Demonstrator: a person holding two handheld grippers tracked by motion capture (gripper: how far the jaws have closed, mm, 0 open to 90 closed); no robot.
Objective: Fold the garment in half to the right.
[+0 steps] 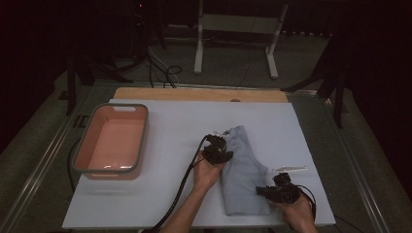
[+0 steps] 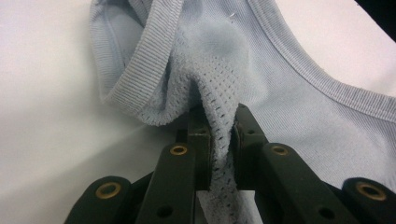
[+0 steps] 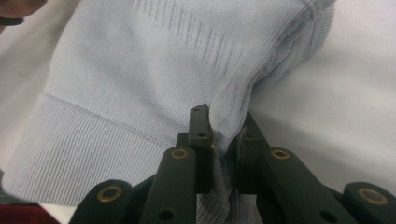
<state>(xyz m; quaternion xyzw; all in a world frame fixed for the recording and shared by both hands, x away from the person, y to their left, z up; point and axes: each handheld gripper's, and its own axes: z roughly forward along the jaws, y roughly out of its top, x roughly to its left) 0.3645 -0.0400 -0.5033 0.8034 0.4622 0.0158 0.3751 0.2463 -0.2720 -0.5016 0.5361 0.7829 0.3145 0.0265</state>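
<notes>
- You have one light blue knit top lying folded on the white board, right of centre, its long side running from the near edge toward the far side.
- Your left gripper sits at the garment's far left edge. In the left gripper view its jaws are nearly together, pinching a fold of the open-mesh inner layer just below the ribbed neckline.
- Your right gripper is at the near right edge. In the right gripper view its jaws are also clamped narrow, on a bunch of fabric beside the ribbed hem band.
- Expect the top to handle as light, soft and limp: it will sag and stretch between the two holds, and the fold will probably slip loose if you lift unevenly.
- The ribbed bands look the firmest places to take hold; the mesh is thin and could snag or pull out of shape.
- Count: one garment, one pink basin with a grey rim at the far left, well apart from the top, one small white strip just right of the garment, and two grippers.
</notes>
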